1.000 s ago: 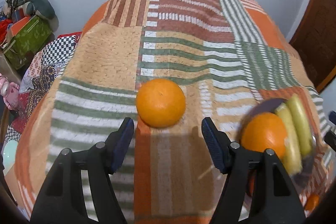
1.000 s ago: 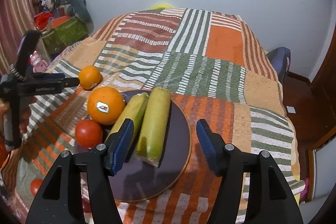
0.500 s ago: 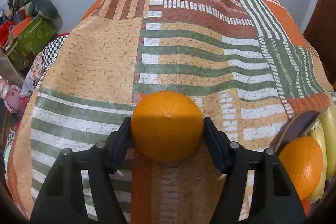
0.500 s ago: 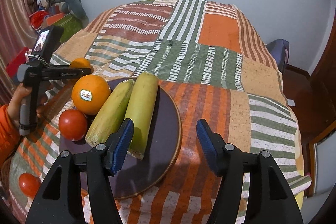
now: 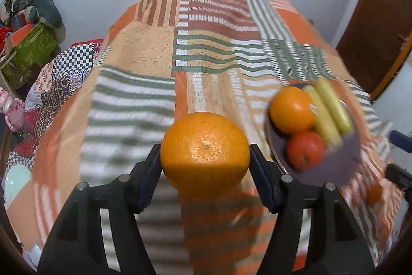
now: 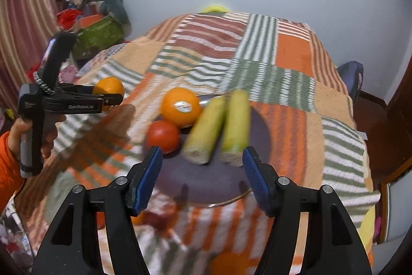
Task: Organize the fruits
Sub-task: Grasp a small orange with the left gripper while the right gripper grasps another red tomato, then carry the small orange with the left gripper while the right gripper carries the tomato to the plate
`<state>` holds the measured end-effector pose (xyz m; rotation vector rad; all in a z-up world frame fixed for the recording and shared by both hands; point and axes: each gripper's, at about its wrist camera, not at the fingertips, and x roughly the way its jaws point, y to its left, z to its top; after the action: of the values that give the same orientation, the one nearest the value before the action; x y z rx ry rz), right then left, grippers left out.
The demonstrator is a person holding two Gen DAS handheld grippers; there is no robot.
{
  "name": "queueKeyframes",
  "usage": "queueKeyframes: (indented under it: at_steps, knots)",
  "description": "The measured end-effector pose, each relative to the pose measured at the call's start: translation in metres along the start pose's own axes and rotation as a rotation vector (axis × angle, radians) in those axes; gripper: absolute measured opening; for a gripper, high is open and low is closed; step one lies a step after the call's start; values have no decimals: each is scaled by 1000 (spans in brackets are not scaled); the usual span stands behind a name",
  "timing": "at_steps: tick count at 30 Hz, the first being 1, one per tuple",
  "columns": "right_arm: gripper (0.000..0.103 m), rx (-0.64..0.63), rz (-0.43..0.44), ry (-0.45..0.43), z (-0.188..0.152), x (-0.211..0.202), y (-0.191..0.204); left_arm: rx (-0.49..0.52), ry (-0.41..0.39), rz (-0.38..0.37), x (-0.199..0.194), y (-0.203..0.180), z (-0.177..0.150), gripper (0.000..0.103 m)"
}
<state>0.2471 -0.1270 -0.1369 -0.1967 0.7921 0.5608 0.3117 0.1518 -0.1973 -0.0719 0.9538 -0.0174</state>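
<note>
Orange (image 5: 205, 155) sits clamped between the pads of your left gripper (image 5: 205, 166), raised above the striped blanket (image 5: 144, 99), while your right gripper (image 6: 202, 172) hangs with fingers apart over the plate (image 6: 260, 135) holding fruit.

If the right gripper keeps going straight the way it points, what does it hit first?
Probably the cut ends of the two corn cobs on the plate, lying just ahead between the open jaws of the right gripper; depth is hard to judge.
</note>
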Motion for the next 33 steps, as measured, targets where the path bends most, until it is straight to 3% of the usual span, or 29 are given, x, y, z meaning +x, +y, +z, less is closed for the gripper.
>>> queueKeyframes:
  at_steps: [6, 11, 21, 28, 31, 33]
  knots:
    - [65, -19, 56, 42, -21, -2, 48, 11, -29, -52, -66, 5, -46, 65]
    - [65, 6, 102, 101, -42, 7, 77, 23, -42, -89, -95, 7, -78, 65]
    - [64, 29, 113, 216, -62, 43, 104, -6, -7, -130, -95, 14, -114, 65]
    - [53, 14, 101, 238, -66, 52, 108, -11, 11, -134, -89, 12, -119, 65]
    - [43, 7, 124, 241, -63, 51, 109, -18, 10, -138, -90, 10, -119, 65]
    - [42, 5, 124, 235, -63, 48, 109, -21, 8, -139, -92, 8, -118, 65]
